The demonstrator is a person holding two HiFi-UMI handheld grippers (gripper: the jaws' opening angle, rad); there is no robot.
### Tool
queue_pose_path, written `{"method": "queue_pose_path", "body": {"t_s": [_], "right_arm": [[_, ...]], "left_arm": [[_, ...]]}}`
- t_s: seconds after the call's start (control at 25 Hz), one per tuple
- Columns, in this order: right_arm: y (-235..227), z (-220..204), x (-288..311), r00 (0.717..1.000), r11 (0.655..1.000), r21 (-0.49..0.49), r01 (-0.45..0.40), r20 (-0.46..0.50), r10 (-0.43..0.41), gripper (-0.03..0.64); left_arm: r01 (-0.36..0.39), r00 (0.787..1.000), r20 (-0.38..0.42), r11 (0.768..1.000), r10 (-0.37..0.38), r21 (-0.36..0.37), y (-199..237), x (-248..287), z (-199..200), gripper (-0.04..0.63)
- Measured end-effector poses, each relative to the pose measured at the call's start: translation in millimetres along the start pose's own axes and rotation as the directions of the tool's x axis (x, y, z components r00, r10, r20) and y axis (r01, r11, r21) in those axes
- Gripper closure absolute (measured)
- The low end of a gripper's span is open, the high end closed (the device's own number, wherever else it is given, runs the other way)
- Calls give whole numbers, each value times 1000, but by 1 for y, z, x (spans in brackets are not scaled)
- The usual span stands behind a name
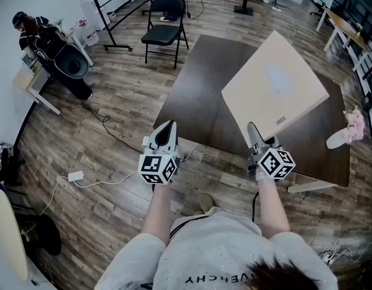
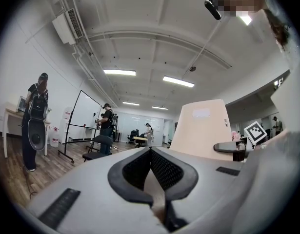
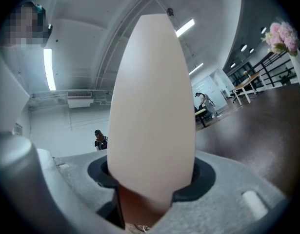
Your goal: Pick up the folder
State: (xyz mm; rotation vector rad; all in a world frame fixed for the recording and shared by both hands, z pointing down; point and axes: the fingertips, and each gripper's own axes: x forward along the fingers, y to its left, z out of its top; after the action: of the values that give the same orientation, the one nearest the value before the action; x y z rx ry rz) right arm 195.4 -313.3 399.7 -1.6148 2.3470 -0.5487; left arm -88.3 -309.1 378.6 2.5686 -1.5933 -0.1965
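Shirt (image 1: 216, 246) lettering at the picture's bottom edge is cut off, legible only as "VENCHY"; right tongs (image 1: 253, 132) grip the beige folder (image 1: 273, 86) by its near edge, tilted above the dark desk (image 1: 195, 101); the folder's small label (image 1: 281, 121) is unreadable; left tongs (image 1: 167, 127) closed, empty.
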Motion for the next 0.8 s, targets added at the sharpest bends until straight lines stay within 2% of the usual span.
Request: {"method": "queue_pose_path", "body": {"t_s": [0.8], "right_arm": [[2,15,2,1000,992,-127,24,-7,-25,359]], "left_arm": [[-16,1000,3,1000,16,13,9,7,9,597]]}}
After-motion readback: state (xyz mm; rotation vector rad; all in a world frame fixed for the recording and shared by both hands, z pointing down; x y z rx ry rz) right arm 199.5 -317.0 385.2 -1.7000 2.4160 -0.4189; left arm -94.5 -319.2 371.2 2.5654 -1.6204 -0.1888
